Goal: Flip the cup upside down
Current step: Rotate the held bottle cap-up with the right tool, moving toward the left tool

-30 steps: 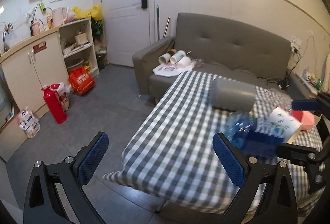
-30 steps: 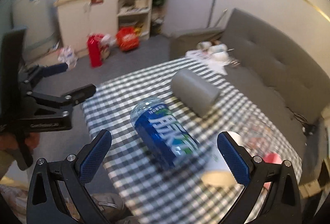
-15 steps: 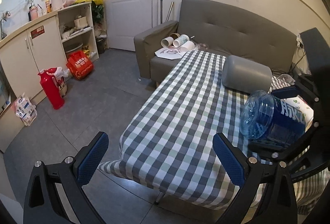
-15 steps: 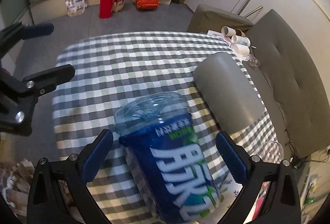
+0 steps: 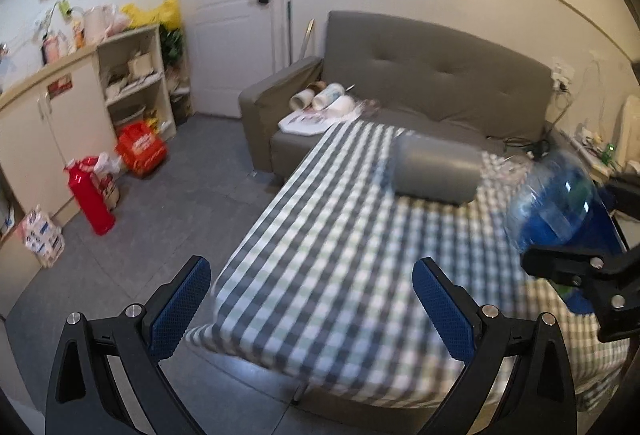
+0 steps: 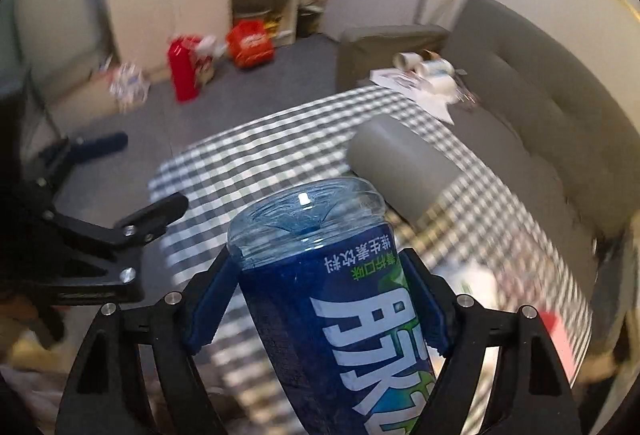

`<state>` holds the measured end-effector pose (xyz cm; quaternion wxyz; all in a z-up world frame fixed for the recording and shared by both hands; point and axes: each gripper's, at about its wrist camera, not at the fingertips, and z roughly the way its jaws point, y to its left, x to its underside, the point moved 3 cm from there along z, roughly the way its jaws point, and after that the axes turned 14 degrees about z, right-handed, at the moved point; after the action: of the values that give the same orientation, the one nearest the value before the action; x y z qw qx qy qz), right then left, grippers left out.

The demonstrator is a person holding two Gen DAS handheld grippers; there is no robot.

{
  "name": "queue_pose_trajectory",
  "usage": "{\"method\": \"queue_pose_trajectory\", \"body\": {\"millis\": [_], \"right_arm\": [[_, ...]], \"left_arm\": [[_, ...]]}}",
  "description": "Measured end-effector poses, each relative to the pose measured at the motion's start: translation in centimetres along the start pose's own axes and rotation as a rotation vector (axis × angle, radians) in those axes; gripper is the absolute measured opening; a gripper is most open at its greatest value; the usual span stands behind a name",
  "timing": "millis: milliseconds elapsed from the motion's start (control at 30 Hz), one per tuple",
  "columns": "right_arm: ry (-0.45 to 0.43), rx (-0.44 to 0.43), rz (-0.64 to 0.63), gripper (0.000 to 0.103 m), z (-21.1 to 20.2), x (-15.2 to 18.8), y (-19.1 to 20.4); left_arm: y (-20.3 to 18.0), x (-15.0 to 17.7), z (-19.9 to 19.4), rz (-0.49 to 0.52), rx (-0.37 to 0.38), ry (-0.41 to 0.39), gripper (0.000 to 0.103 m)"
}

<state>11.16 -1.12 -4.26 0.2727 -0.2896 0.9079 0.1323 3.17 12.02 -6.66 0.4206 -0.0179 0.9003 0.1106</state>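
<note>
Lifted since a moment ago, the blue-labelled clear plastic cup [image 6: 332,299] is clenched in the right gripper [image 6: 320,299] above the checked table's [image 5: 320,275] right edge, base forward, mid-flip; left gripper [image 5: 312,299] released, idle.

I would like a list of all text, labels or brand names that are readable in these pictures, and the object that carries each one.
"脉" in large white strokes, cut off by the frame edge: on the blue label of the cup, held between the jaws of the right gripper.
Small green line of characters above it: upside down and too blurred to read.
Red bag, white print: too small.
Cabinet sticker: too blurred.
</note>
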Motion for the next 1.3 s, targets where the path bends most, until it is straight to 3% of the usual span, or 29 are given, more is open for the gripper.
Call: {"method": "queue_pose_trajectory", "body": {"millis": [267, 400, 533, 900, 1167, 1300], "right_arm": [[0.052, 0.15, 0.452, 0.079, -5.7, 5.1, -7.9], [0.046, 0.216, 0.683, 0.079, -6.2, 8.0, -12.7], [0.033, 0.235, 0.805, 0.079, -5.6, 9.9, -16.0], [-0.007, 0.162, 0.922, 0.079, -2.6, 10.2, -19.4], [-0.017, 0.145, 0.928, 0.08, -1.3, 9.7, -20.2], [-0.089, 0.151, 0.853, 0.094, -3.0, 9.3, -19.6]], "left_arm": [[-5.8, -4.1, -3.5, 0.077, 0.084, -0.099, 0.103], [-9.4, -4.7, -4.2, 0.151, 0.115, -0.111, 0.103], [-12.2, -4.4, -3.5, 0.226, 0.122, -0.102, 0.103], [-15.5, -2.6, 0.0, 0.229, 0.174, -0.018, 0.103], [-17.0, -2.1, 0.5, 0.253, 0.188, 0.001, 0.103], [-17.5, -2.2, 0.0, 0.273, 0.191, -0.003, 0.103]]}}
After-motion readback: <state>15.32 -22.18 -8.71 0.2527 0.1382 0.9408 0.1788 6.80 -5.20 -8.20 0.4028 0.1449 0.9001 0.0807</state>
